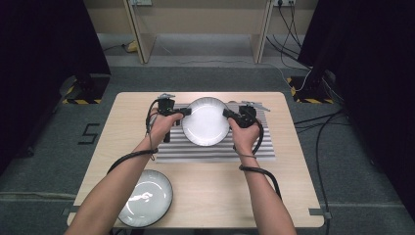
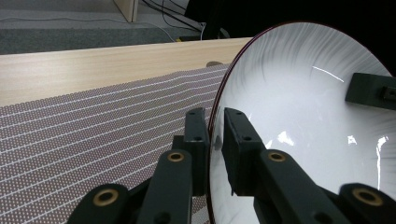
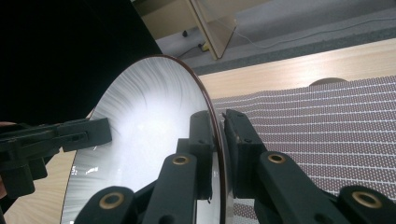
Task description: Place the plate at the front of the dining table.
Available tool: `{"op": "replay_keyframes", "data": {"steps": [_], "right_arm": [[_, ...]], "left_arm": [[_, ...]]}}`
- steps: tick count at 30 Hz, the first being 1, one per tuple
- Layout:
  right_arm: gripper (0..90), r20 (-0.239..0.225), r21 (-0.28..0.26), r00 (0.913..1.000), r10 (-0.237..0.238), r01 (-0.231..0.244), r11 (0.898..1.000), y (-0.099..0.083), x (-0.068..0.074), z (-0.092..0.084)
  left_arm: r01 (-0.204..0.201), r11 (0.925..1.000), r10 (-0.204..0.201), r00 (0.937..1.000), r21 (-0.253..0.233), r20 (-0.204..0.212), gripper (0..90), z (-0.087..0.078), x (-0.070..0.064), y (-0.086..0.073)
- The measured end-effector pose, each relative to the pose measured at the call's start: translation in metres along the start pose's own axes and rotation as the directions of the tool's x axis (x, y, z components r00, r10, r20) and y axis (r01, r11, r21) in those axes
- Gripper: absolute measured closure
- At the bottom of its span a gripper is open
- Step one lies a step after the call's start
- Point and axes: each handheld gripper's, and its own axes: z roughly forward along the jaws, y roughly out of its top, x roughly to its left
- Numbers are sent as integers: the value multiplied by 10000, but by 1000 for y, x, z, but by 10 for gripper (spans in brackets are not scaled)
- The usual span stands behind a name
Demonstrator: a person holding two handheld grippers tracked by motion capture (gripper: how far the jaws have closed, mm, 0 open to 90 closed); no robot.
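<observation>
A white plate (image 1: pixel 206 121) with a dark red rim hangs over the striped placemat (image 1: pixel 215 151), gripped from both sides. My left gripper (image 1: pixel 184 112) is shut on its left rim, and in the left gripper view the two black jaws pinch the plate (image 2: pixel 299 116) edge, left gripper (image 2: pixel 215 128). My right gripper (image 1: pixel 226 113) is shut on the opposite rim; in the right gripper view its jaws clamp the plate (image 3: pixel 149 130) edge, right gripper (image 3: pixel 218 127). Across the plate each view shows the other gripper's jaw. Whether the plate touches the mat I cannot tell.
A second, glossy white plate (image 1: pixel 147 197) lies at the table's near left corner. The wooden table (image 1: pixel 284 161) has bare room right of the mat. Cables trail from both hands. Dark curtains and stands flank the table.
</observation>
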Motion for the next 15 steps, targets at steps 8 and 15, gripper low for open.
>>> {"op": "replay_keyframes", "data": {"steps": [8,15], "right_arm": [[812,174,124,9998,43,-45,9999,-2,-7,7],[804,382,284,9989,270,-281,9992,-6,-16,14]], "left_arm": [[274,9995,-273,9996,132,-69,797,10,3,-4],[312,9989,-305,9994,351,-189,798,22,4,-5]]}}
